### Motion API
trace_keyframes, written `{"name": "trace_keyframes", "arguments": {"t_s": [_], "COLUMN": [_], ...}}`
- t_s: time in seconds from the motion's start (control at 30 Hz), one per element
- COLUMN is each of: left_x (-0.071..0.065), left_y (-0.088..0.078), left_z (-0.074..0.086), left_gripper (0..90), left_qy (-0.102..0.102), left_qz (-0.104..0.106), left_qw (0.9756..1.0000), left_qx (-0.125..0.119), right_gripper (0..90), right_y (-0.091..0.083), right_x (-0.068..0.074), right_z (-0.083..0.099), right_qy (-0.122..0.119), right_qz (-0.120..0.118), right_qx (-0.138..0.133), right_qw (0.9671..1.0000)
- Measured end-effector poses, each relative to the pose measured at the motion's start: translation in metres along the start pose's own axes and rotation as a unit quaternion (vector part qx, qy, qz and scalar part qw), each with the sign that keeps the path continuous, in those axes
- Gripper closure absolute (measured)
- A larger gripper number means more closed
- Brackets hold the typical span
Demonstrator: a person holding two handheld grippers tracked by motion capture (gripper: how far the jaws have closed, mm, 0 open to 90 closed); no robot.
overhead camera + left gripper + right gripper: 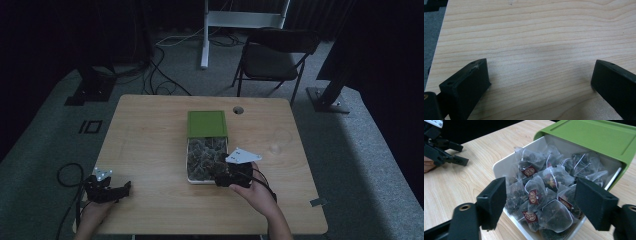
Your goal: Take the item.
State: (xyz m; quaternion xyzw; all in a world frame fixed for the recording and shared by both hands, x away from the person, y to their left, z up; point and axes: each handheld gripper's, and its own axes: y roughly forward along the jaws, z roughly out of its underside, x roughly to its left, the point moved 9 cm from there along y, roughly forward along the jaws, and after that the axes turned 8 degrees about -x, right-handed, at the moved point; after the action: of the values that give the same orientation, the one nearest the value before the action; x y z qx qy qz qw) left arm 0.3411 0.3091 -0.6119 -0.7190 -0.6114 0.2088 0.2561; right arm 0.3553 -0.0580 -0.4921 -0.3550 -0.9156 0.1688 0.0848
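— What do I have under the right gripper (540, 202)?

— A white rectangular box (499, 166) at the tabletop's (150, 130) middle, its flat green lid (594, 135) slid toward the far edge. It is heaped with translucent mesh tea bags (536, 192), pyramid-shaped, dark leaf inside, maroon paper tags. My jaws stand apart above the heap, clamped on nothing.

— And the left gripper (539, 82)?

— Near the front left corner, blocky black jaws wide apart over bare, pale wood grain.

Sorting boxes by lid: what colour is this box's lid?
Green, the slid-back plastic lid; clearest in the right gripper view.
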Motion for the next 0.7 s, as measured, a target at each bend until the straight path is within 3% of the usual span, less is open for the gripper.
{"name": "trace_keyframes", "arguments": {"t_s": [0.7], "left_x": [0.0], "left_y": [0.0], "left_z": [0.0], "left_gripper": [2.2], "left_qy": [0.0], "left_qz": [0.0], "left_qw": [1.0], "left_qx": [0.0], "right_gripper": [49.0], "right_y": [0.029], "right_x": [0.01], "right_z": [0.015], "right_qy": [-0.023], "right_qz": [0.007], "right_qx": [0.036], "right_qw": [0.9991]}}
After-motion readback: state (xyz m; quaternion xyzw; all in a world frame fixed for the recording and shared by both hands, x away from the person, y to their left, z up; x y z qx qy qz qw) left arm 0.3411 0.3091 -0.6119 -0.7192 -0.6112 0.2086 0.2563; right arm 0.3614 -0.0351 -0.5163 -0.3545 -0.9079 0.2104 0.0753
